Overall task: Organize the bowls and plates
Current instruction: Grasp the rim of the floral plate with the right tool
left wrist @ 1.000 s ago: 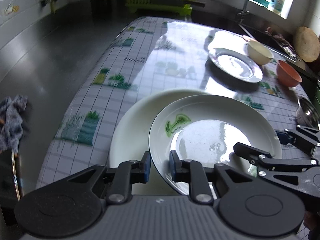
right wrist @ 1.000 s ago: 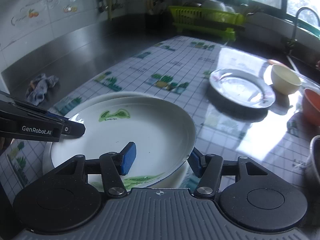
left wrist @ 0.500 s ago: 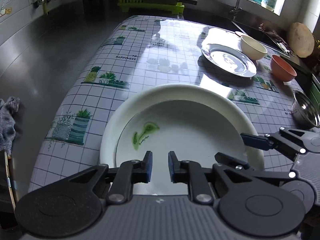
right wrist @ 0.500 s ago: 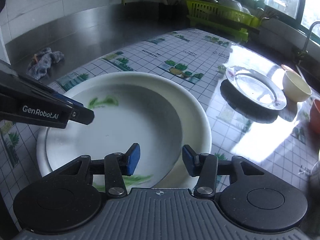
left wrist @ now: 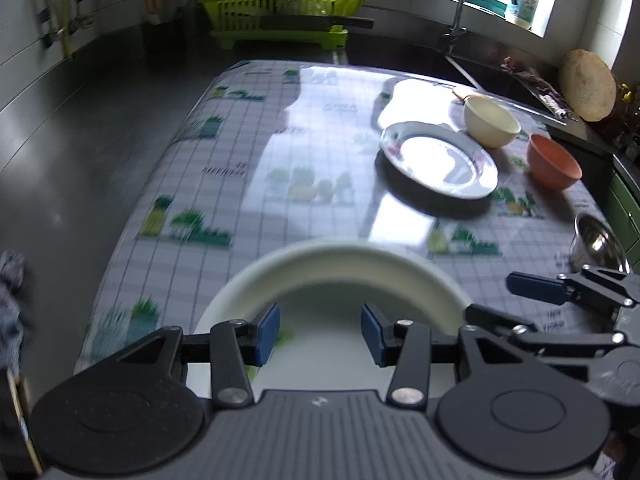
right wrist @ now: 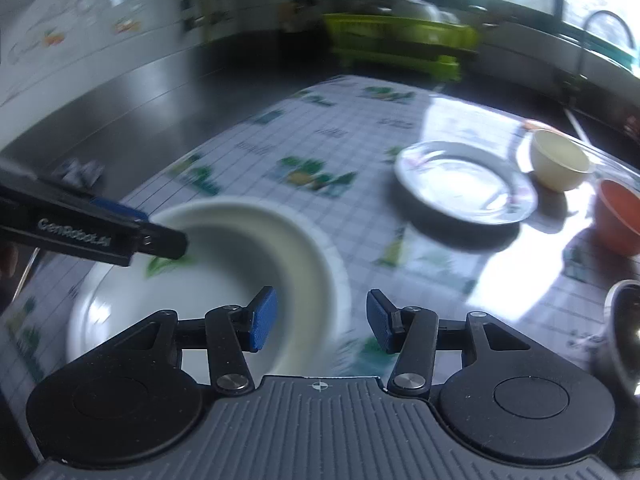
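Left wrist view: the left gripper [left wrist: 320,330] hangs over the near white plate [left wrist: 344,264], its jaws having just opened, blue pads apart with nothing between them. The plate's near half is hidden behind the gripper body, so whether one plate or two lie stacked there cannot be told. The right gripper [left wrist: 516,300] enters from the right, only partly in view. Farther back on the tablecloth [left wrist: 240,152] stand one patterned plate [left wrist: 438,160], one cream bowl [left wrist: 491,122] and one orange bowl [left wrist: 554,162], while a steel bowl [left wrist: 598,244] is cut off by the gripper at the right edge. A green rack [left wrist: 280,14] sits behind (its contents too blurred to count).

Right wrist view: heavily blurred. The right gripper [right wrist: 322,324] has its jaws parted, opening slightly, empty, over the white plate's [right wrist: 296,248] right rim. The left gripper's [right wrist: 166,242] finger crosses the plate. The patterned plate [right wrist: 464,182], cream bowl [right wrist: 560,160] and orange bowl [right wrist: 618,216] show again; the steel bowl [right wrist: 624,328] is cropped.
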Available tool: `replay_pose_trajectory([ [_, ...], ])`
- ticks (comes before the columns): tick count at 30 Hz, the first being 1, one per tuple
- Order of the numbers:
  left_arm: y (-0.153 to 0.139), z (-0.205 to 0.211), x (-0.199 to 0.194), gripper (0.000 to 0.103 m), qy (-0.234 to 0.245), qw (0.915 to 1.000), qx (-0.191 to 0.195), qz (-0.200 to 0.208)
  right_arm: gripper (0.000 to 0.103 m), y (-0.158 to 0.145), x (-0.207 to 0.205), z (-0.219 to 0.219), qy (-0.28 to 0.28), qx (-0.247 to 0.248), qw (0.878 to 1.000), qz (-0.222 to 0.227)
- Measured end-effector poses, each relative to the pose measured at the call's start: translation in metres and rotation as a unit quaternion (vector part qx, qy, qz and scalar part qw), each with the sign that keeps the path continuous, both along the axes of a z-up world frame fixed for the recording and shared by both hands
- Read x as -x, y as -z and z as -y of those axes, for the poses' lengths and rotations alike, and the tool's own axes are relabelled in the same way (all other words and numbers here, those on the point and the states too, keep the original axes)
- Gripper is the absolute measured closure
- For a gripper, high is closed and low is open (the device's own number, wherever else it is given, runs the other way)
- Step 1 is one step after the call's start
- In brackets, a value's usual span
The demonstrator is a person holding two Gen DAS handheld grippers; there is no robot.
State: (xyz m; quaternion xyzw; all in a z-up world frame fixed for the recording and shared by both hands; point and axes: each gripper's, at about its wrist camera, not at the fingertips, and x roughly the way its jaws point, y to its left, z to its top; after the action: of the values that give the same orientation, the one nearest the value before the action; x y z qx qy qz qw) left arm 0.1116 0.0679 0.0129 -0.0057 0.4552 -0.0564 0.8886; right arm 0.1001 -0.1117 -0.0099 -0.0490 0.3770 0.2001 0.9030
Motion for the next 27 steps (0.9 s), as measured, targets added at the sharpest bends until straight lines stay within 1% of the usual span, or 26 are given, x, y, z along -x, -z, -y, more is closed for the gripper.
replay_pose_trajectory([
  [6,-0.005,0.021,-0.057,0.056,0.020,0.9998,0.008,-0.002,0.053,-0.005,-0.042,0.041,0.071,-0.010,0.997,-0.004],
  [12,0.009,0.040,-0.118,0.056,0.038,0.9988,0.015,-0.027,0.052,0.006,-0.084,0.074,0.135,-0.020,0.990,-0.023],
  [21,0.032,0.064,-0.196,0.058,0.059,0.9974,0.008,-0.042,0.052,0.028,-0.144,0.099,0.194,-0.026,0.980,-0.047],
  [27,0.048,0.071,-0.232,0.059,0.067,0.9961,0.017,-0.054,0.052,0.043,-0.174,0.108,0.219,-0.034,0.973,-0.062],
])
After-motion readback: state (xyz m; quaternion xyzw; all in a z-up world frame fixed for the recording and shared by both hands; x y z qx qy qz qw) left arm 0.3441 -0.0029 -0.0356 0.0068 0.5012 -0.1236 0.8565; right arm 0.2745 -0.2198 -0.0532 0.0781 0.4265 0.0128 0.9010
